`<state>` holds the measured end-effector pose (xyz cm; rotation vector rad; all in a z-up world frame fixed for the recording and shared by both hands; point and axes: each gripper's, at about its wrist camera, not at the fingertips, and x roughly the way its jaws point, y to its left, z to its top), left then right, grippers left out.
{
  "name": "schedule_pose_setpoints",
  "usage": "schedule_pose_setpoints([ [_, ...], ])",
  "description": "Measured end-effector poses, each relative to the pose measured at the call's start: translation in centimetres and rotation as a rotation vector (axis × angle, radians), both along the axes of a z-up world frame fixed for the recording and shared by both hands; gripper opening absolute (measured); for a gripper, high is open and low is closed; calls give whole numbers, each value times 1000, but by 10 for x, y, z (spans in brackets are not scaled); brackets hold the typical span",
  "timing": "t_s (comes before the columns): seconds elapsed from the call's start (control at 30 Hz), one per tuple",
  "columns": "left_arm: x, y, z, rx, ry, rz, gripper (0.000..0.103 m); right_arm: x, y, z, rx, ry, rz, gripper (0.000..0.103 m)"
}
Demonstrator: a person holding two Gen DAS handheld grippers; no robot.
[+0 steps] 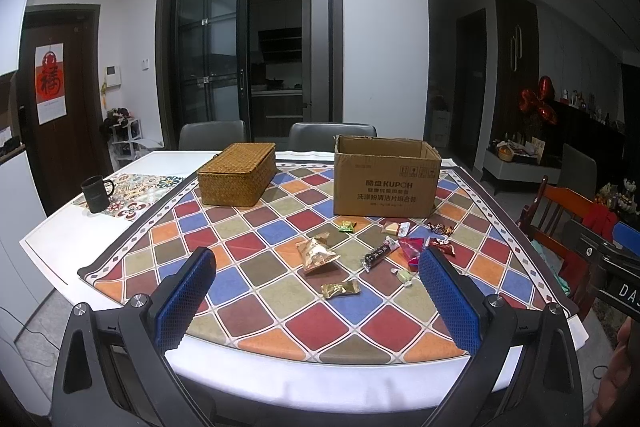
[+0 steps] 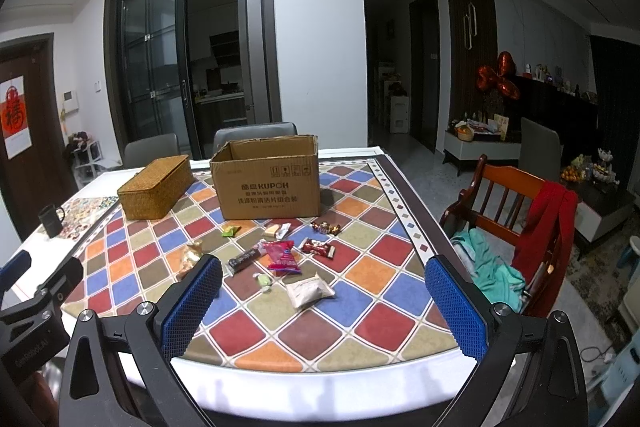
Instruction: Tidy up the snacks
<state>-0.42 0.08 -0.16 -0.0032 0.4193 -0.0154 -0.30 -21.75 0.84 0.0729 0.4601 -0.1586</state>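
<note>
So the biggest thing out past both sets of fingers is the table [image 1: 280, 383], white top with a diamond-check cloth [image 1: 256, 291] in red, blue, orange and olive. On the far side, straight ahead of the right gripper [image 2: 323, 277], there's an open cardboard box [image 2: 268, 187], flaps up, and from this low angle I can't tell if anything's in it. To its left sits a woven basket [image 1: 236, 175] with the lid closed, so no idea about contents either. Further left, well off beyond the left gripper's left finger, a dark mug [image 1: 95, 193] stands on a patterned mat [image 1: 140, 193]. The snacks are loose on the cloth between the box and the grippers, none in a container: a pink packet [image 2: 283, 258], a pale flat pouch [image 2: 309, 291] nearest the right gripper's fingers, an orange-gold bag [image 1: 317, 251], a black stick wrapper [image 1: 378, 255], a gold wrapper [image 1: 341, 289], plus a dark red bar [image 2: 319, 248], a green candy [image 1: 346, 227] and a few tiny sweets. Left gripper [image 1: 318, 265] is spread wide with nothing in it, blue pads [image 1: 185, 301] hanging over the near edge of the table, touching nothing. Right gripper is the same deal, wide apart and empty, and its right finger [image 2: 456, 307] sits over the table corner beside a wooden chair [image 2: 516, 195] with red and teal clothes draped on it.
</note>
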Motion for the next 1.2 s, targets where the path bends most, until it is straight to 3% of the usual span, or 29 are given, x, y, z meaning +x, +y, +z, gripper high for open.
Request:
schedule_pose_setpoints([
  [1.2, 1, -1, 0, 2, 1, 0, 103, 0, -3, -1, 3, -1, -1, 103],
])
